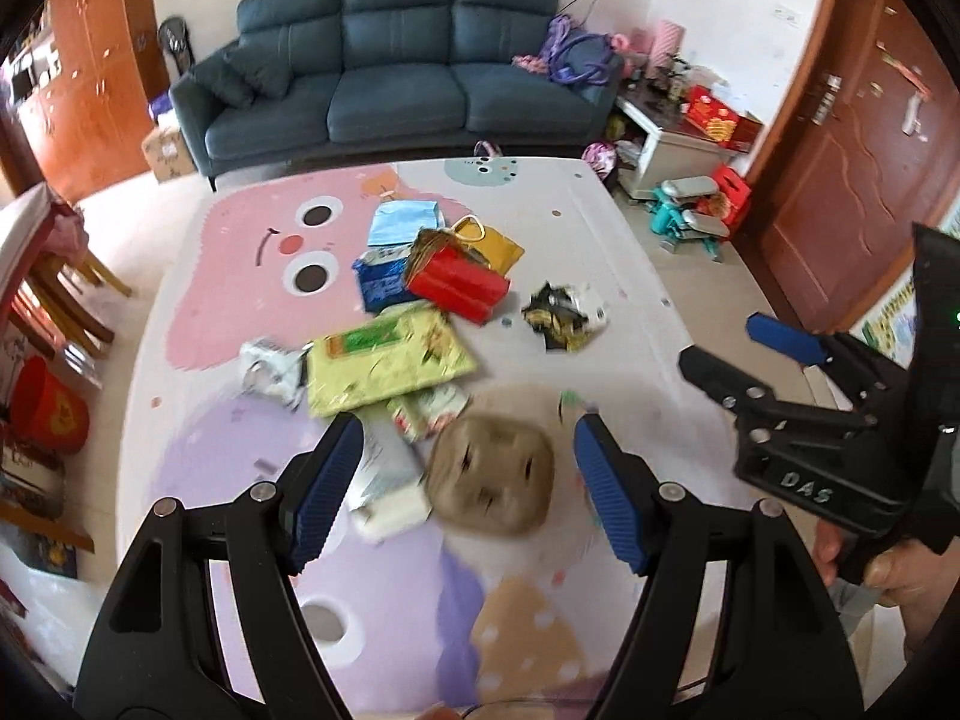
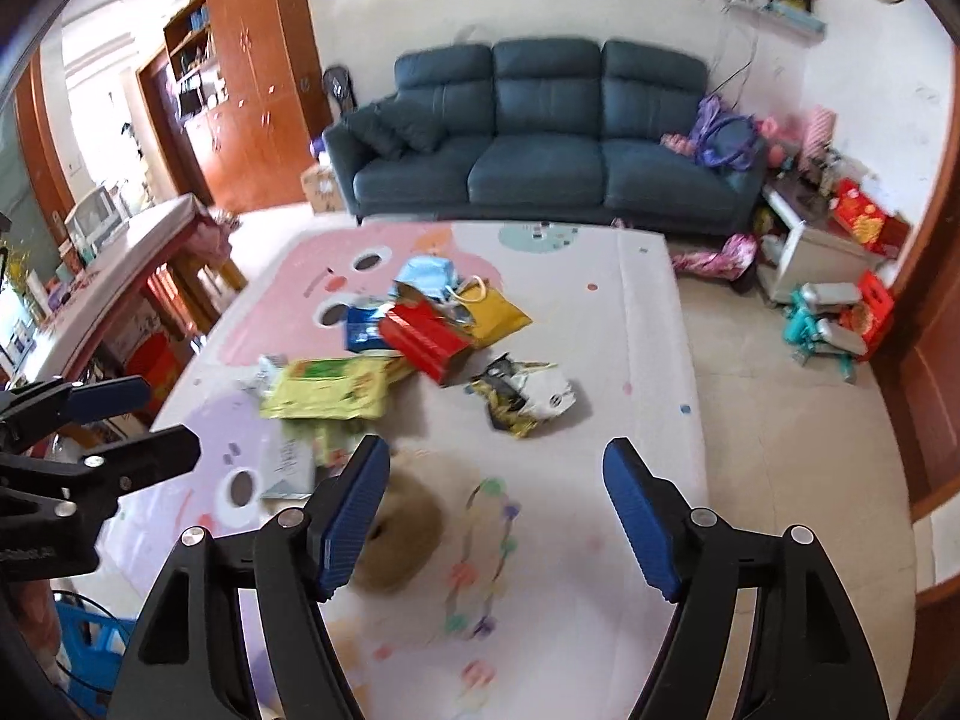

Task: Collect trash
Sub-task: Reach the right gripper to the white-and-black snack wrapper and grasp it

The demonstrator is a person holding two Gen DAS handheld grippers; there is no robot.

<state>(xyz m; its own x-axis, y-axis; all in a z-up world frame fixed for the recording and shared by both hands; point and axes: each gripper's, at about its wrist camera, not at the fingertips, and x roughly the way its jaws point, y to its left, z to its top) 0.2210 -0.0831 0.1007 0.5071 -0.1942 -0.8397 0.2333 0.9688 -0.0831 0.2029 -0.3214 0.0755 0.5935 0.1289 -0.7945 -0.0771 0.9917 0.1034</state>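
Living room, sofa behind; play mat on floor. Trash heap mid-mat: red box as landmark; green pack just nearer; crumpled wrapper right of box. Left tongs agape, empty, over mat's near part. Right tongs agape, empty. Risk: motion blur suggests a fast approach, so tongs may scatter light wrappers.
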